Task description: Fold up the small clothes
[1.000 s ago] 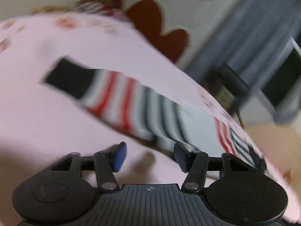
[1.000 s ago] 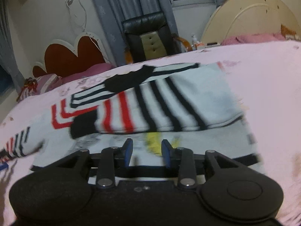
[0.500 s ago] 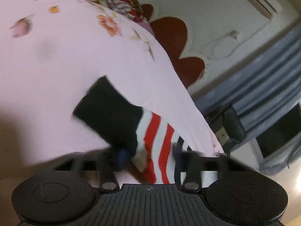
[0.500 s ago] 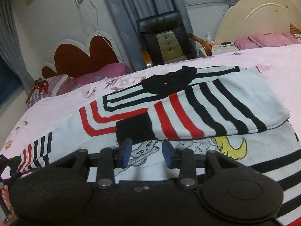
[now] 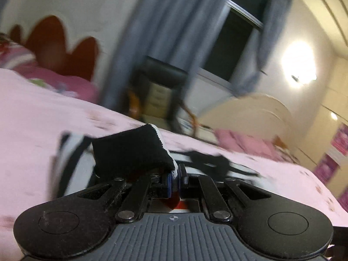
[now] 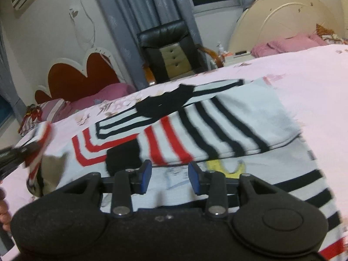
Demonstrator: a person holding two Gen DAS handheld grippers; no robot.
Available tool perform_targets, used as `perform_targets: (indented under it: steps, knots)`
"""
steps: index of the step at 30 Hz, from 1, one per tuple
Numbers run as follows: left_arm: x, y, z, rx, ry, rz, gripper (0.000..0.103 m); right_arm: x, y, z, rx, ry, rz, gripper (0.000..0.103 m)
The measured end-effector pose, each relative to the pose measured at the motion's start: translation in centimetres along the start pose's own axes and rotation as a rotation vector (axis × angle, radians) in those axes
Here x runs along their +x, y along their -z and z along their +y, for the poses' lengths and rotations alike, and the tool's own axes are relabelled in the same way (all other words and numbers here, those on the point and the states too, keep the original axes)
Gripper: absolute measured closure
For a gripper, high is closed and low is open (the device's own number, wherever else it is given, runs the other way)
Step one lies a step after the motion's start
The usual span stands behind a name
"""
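A small white sweater (image 6: 235, 117) with black and red stripes lies on the pink bed (image 6: 315, 80). One sleeve is folded across its chest, its black cuff (image 6: 122, 157) just beyond my right gripper (image 6: 169, 177), which is open and empty above the sweater front. My left gripper (image 5: 175, 179) is shut on the other sleeve near its black cuff (image 5: 130, 150) and holds it lifted off the bed. That lifted sleeve (image 6: 39, 145) shows at the left edge of the right wrist view.
A black chair (image 6: 171, 50) stands behind the bed by grey curtains (image 6: 139, 15). A red scalloped headboard (image 6: 80, 76) and pink pillows (image 6: 287, 43) lie at the far side. The pink bed (image 5: 32, 117) spreads around the sweater.
My left gripper closed on the sleeve near its cuff and lifted it, swinging toward the sweater body. My right gripper stayed open and dropped slightly closer to the sweater.
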State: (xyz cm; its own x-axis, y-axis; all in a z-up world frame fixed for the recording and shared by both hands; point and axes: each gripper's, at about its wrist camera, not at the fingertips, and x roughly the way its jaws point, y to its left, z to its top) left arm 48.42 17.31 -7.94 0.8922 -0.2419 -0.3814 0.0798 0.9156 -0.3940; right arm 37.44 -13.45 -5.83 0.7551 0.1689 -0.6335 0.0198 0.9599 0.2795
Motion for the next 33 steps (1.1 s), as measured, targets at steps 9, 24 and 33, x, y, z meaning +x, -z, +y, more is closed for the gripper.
perform_targets:
  steps: [9,24,33]
  knots:
    - [9.9,3.4,-14.1,0.2,0.091,0.196,0.098,-2.4,-1.3,-8.1,0.08,0.05,-0.032,0.065]
    - [0.9,7.7,-15.2,0.252,-0.001,0.108,0.027,1.2,-3.6,-11.7,0.132,-0.085,0.015,0.054]
    - [-4.0,4.6,-2.4,0.12,-0.339,0.09,0.027,7.6,-5.0,-11.0,0.284,-0.038,0.089,0.053]
